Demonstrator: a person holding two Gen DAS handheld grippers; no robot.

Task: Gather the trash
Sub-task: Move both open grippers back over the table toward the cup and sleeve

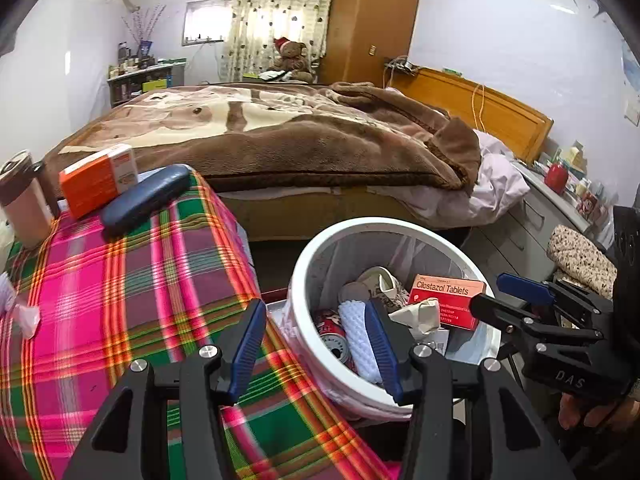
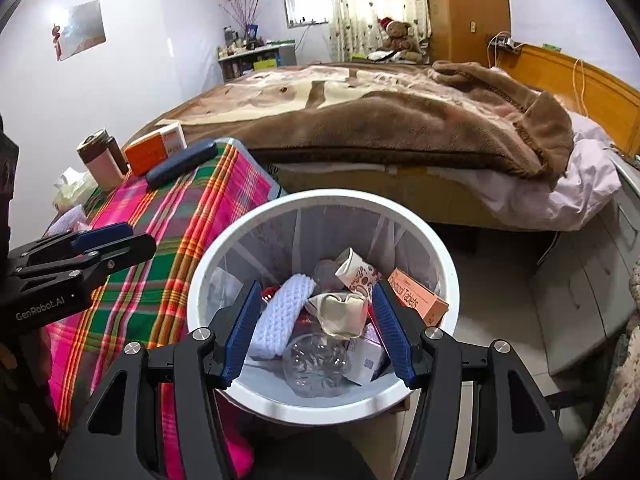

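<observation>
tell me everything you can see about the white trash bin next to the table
The trash bin is a round white container, apparently plastic, with a thick rim and a thin clear liner. It stands upright on the floor between the plaid-covered table and the bed. It is partly filled: a pink tablet box, white foam sleeve, crumpled paper cup, clear plastic bottle and red can. The right gripper is open above it.

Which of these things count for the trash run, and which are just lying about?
Job: white bin, tablet box and clear bottle inside it.
Lying about: orange box, blue case, brown tumbler, bed blanket.
</observation>
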